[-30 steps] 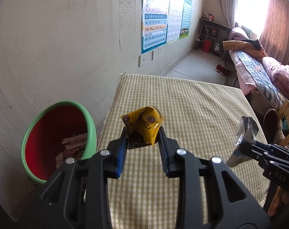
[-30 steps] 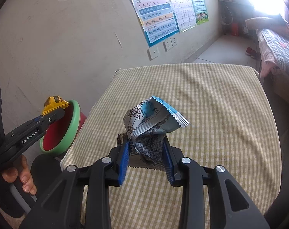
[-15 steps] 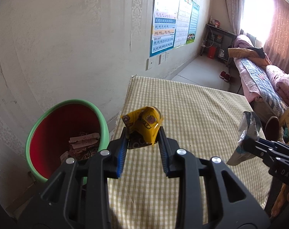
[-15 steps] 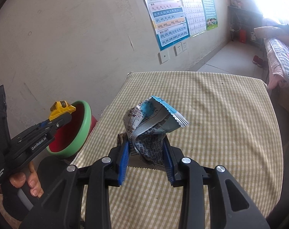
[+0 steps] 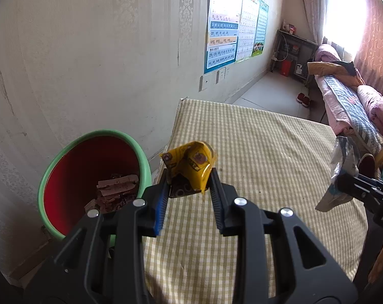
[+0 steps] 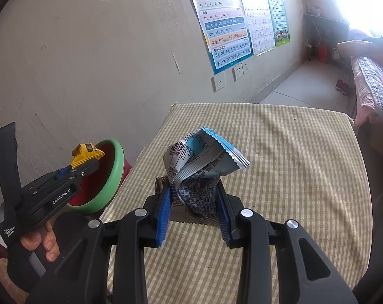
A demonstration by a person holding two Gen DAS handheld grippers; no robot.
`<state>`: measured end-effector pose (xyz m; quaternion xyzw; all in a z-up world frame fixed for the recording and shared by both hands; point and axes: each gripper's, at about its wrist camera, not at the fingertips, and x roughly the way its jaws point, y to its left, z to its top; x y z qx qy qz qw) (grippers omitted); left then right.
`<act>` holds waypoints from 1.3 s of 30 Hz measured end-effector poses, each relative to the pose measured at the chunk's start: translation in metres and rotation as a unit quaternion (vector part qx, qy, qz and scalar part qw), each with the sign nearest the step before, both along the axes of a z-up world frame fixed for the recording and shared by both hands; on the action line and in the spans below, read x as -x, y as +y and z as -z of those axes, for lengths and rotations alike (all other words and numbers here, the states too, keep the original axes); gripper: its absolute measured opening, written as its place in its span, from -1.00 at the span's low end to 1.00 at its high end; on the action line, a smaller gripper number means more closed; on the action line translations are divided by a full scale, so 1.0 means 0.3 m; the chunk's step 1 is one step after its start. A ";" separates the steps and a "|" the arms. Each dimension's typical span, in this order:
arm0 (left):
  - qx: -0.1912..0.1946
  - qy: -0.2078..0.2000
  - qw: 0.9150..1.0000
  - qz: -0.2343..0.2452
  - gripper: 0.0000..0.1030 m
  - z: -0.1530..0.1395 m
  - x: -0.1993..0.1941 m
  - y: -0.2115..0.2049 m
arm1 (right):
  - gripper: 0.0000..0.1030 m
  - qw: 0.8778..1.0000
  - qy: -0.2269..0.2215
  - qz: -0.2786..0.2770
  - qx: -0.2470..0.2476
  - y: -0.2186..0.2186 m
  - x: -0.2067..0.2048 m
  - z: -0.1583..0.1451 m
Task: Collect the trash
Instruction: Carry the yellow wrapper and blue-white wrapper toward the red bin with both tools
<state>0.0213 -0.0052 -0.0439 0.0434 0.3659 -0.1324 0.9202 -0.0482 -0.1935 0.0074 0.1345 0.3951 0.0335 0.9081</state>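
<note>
My left gripper [image 5: 189, 179] is shut on a crumpled yellow wrapper [image 5: 189, 167], held in the air just right of a red bin with a green rim [image 5: 64, 149] that has paper scraps inside. My right gripper [image 6: 195, 192] is shut on a crumpled blue-and-white snack bag [image 6: 201, 162], held above the checked tablecloth [image 6: 280, 152]. In the right wrist view the left gripper [image 6: 86, 163] with the yellow wrapper [image 6: 86, 153] is near the bin [image 6: 113, 177]. In the left wrist view the right gripper [image 5: 343, 179] holds the bag [image 5: 343, 162] at the far right.
The table [image 5: 254, 139] stands against a pale wall with posters [image 5: 222, 40]. The bin sits on the floor between wall and table. A bed [image 5: 348, 101] with pink bedding lies at the far right, and a shelf [image 5: 292, 55] stands by the window.
My left gripper with the yellow wrapper has shifted toward the bin, which now shows closer and further right. My right gripper still holds the bag and has followed leftward.
</note>
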 end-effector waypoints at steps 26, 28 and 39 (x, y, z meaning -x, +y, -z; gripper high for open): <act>-0.001 0.012 1.000 -0.006 -0.42 0.026 -0.020 0.012 | -0.35 1.000 0.013 -0.017 -0.004 0.034 -0.040 0.048; -0.002 0.012 1.000 -0.006 -0.42 0.027 -0.020 0.011 | -0.35 1.000 0.012 -0.016 -0.004 0.034 -0.043 0.048; -0.002 0.009 1.000 -0.006 -0.42 0.024 -0.020 0.016 | -0.35 1.000 0.009 -0.017 -0.004 0.034 -0.033 0.045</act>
